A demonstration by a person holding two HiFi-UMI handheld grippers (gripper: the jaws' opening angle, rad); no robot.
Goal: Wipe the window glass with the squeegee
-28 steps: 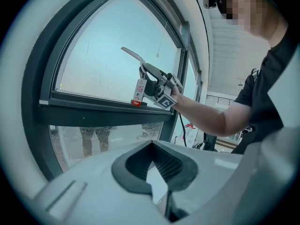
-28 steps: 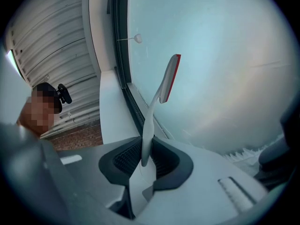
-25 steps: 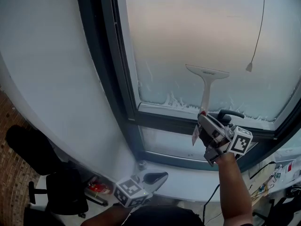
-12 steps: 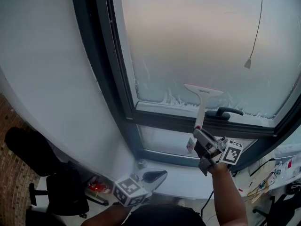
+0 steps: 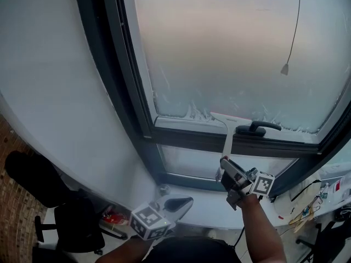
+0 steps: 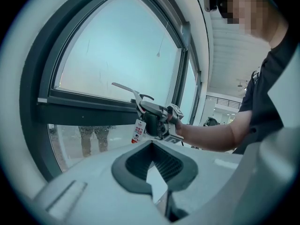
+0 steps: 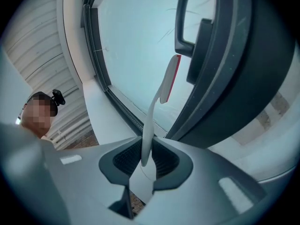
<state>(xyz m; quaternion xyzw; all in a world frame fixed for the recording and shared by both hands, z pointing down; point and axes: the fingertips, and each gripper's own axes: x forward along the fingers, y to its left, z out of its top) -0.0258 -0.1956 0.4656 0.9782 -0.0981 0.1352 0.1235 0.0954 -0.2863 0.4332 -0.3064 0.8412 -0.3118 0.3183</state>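
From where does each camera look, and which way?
Head view: from above, looking down at the window; left tongs, right tongs, forearms show.
Left gripper view: on the shut, empty left tongs, facing up toward the right tongs; an arm shows.
Right gripper view: along the right tongs, shut on the squeegee, facing the window.
All three share squeegee and window.

Right gripper (image 5: 225, 166) is held out in front, with the forearm (image 5: 262, 229) stretched forward and up and the wrist roughly in line with it. Its marker cube sits on the near right side. The jaws are clamped on the squeegee (image 7: 149, 139) handle, which sticks straight out between the pads. Left gripper (image 5: 182, 204) is low and close to the body, pointing toward the right gripper. The left arm (image 5: 120, 252) barely shows at the bottom edge. Left jaws are together with nothing between them.
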